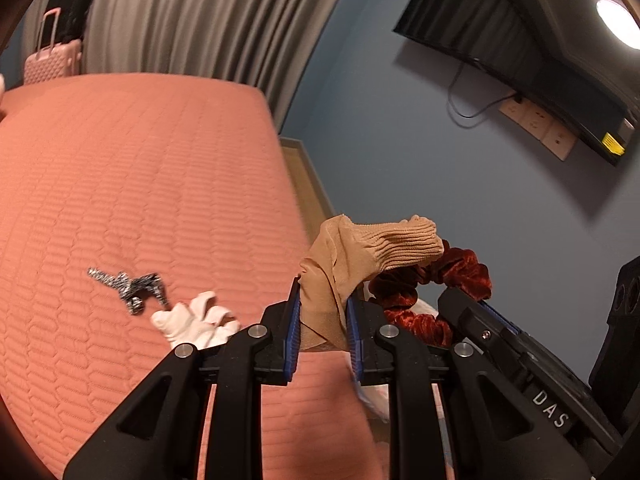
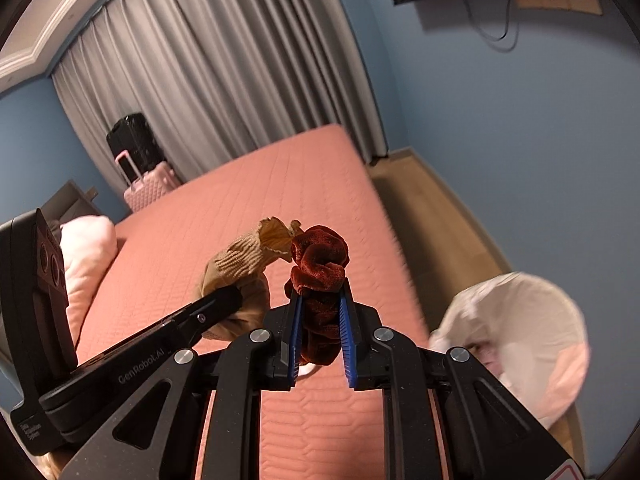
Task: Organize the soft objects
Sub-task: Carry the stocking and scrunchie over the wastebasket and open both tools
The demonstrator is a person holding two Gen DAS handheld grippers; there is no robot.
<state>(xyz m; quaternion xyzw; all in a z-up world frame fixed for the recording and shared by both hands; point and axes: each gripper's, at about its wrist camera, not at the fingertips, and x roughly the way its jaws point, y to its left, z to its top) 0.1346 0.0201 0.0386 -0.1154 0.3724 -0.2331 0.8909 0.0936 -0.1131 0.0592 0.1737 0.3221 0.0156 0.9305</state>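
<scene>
My left gripper is shut on a tan nylon sock, whose ribbed cuff stands up past the blue pads. Just right of it, my right gripper is shut on a dark red velvet scrunchie, seen also from the left wrist as the scrunchie. Both are held above the salmon quilted bed. From the right wrist, the tan sock and the left gripper's finger sit close to the left. On the bed lie a white sock and a grey glittery hair tie.
A white bag stands on the wooden floor right of the bed. A pink pillow lies at the bed's left. A pink suitcase and a black one stand by grey curtains. A TV hangs on the blue wall.
</scene>
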